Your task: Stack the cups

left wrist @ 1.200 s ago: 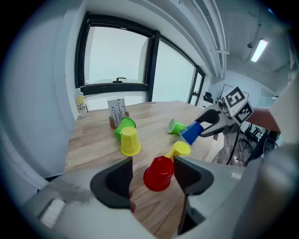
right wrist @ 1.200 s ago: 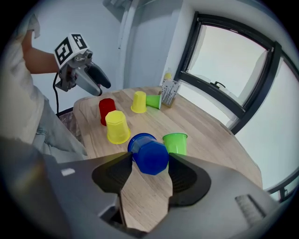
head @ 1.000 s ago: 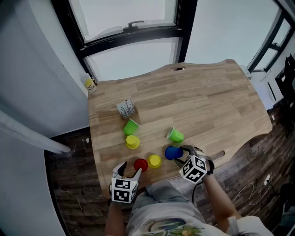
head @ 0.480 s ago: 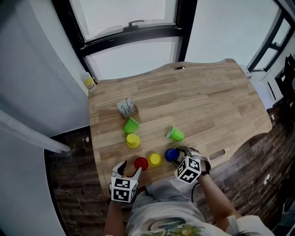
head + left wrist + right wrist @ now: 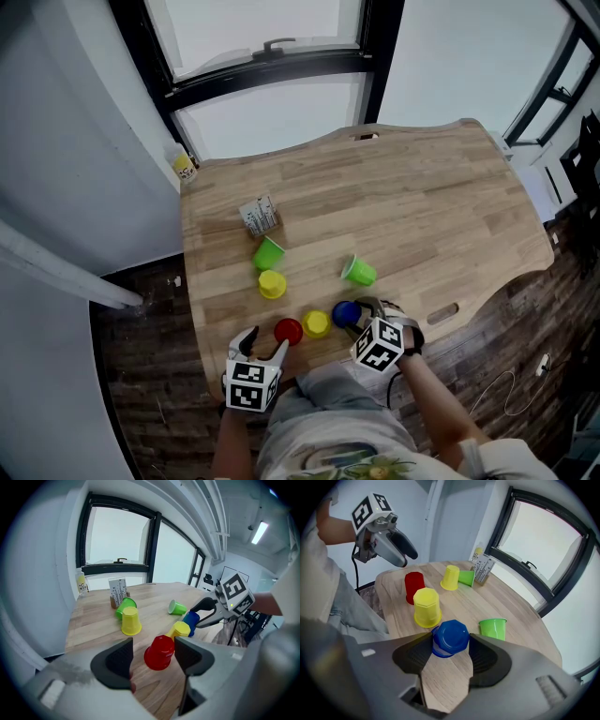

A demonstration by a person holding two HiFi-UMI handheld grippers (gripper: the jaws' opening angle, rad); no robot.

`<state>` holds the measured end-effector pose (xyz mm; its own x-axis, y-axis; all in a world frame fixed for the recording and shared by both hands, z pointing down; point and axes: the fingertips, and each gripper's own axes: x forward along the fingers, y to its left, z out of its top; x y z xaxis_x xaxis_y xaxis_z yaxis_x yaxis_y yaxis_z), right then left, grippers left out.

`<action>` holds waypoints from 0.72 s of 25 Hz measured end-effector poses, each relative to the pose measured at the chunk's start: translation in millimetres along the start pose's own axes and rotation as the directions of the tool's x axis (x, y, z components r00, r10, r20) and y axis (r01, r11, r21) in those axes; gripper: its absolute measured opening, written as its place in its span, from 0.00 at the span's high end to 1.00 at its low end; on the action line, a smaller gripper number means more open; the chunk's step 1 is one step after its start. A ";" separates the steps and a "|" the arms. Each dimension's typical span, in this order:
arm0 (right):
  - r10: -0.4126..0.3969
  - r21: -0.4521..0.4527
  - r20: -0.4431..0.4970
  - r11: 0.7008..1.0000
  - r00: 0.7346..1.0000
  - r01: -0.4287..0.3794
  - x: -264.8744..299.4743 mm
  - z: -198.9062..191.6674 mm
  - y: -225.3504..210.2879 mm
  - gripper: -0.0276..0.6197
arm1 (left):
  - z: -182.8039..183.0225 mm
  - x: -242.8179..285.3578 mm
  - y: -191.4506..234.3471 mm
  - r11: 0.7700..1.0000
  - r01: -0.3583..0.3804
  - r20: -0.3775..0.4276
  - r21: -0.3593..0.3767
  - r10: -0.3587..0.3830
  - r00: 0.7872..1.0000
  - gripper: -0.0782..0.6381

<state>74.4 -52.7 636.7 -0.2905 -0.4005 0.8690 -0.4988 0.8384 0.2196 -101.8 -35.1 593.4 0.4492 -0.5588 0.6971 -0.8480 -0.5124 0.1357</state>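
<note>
The first pick-up is judged to be in hand. The blue cup (image 5: 450,635), set upside down on the bench (image 5: 422,206) near its front edge, is bracketed by the right gripper (image 5: 451,645). Its jaws are spread, with the pads close against the cup's sides, and no squeeze is evident. Next, the jaws are to be closed on the cup, which must then be lifted straight and carried over a neighbour, probably the yellow cup (image 5: 426,607) just beside it. The right gripper is pitched steeply downward over the blue cup. The left gripper (image 5: 152,645) is held low at the bench's near edge and angled down, its jaws spread and empty, with the red cup (image 5: 159,652) standing just ahead of them.
</note>
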 end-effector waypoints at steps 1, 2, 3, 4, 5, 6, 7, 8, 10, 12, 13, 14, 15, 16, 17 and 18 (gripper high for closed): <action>-0.001 -0.001 0.000 1.000 1.000 0.001 0.3 0.4 0.2 0.58 | 0.2 -0.2 0.1 1.000 0.001 0.001 0.000 -0.001 1.000 0.49; -0.001 0.000 0.000 1.000 1.000 0.001 0.6 0.8 0.6 0.58 | 0.3 -0.4 0.1 1.000 0.002 0.001 -0.001 -0.002 1.000 0.49; -0.001 0.000 0.000 1.000 1.000 0.001 0.9 1.1 1.2 0.58 | 0.4 -0.4 0.1 1.000 0.004 0.002 -0.002 -0.004 1.000 0.49; 0.000 0.001 0.000 1.000 1.000 0.000 1.3 1.5 1.5 0.58 | 0.8 -0.3 0.0 1.000 0.005 0.003 -0.002 -0.005 1.000 0.49; 0.001 0.002 0.000 1.000 1.000 -0.001 1.8 1.9 1.7 0.58 | 1.3 0.0 -0.1 1.000 0.007 0.004 -0.002 -0.007 1.000 0.49; 0.001 0.003 0.000 1.000 1.000 -0.001 2.3 2.1 1.8 0.58 | 1.5 0.5 -0.1 1.000 0.009 0.005 -0.002 -0.009 1.000 0.49; 0.001 0.003 -0.001 1.000 1.000 -0.001 2.8 2.3 2.0 0.58 | 1.7 0.8 -0.2 1.000 0.010 0.005 -0.001 -0.010 1.000 0.49; 0.002 0.005 -0.001 1.000 1.000 -0.002 3.1 2.6 2.3 0.58 | 1.9 1.0 -0.1 1.000 0.012 0.005 -0.001 -0.012 1.000 0.49; 0.004 0.008 -0.001 1.000 1.000 -0.004 3.3 3.9 3.0 0.58 | 2.0 1.1 0.5 1.000 0.013 0.005 -0.002 -0.013 1.000 0.49; 0.006 0.010 0.000 1.000 1.000 -0.006 3.0 5.3 3.2 0.59 | 2.0 1.1 0.9 1.000 0.015 0.004 -0.002 -0.015 1.000 0.49; 0.007 0.010 0.000 1.000 1.000 -0.007 3.0 5.8 3.2 0.59 | 2.2 1.2 1.0 1.000 0.015 0.005 -0.003 -0.015 1.000 0.49; 0.007 0.010 -0.001 1.000 1.000 -0.007 3.0 6.1 3.3 0.59 | 2.4 1.3 0.9 1.000 0.016 0.006 -0.004 -0.016 1.000 0.49; 0.008 0.010 -0.001 1.000 1.000 -0.008 3.2 6.2 3.4 0.59 | 2.6 1.4 0.8 1.000 0.017 0.007 -0.005 -0.017 1.000 0.49; 0.008 0.011 -0.001 1.000 1.000 -0.008 3.3 6.4 3.6 0.59 | 2.6 1.4 0.7 1.000 0.017 0.008 -0.006 -0.017 1.000 0.49; 0.009 0.011 -0.001 1.000 1.000 -0.009 3.5 6.7 3.8 0.59 | 2.6 1.3 0.5 1.000 0.018 0.008 -0.007 -0.018 1.000 0.49; 0.009 0.012 0.000 1.000 1.000 -0.009 3.7 7.0 3.8 0.59 | 2.6 1.3 0.6 1.000 0.019 0.008 -0.009 -0.019 1.000 0.49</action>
<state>65.7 -53.6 637.7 -0.2946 -0.3927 0.8712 -0.5061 0.8374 0.2064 -101.0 -37.8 592.5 0.4678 -0.5543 0.6884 -0.8415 -0.5175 0.1551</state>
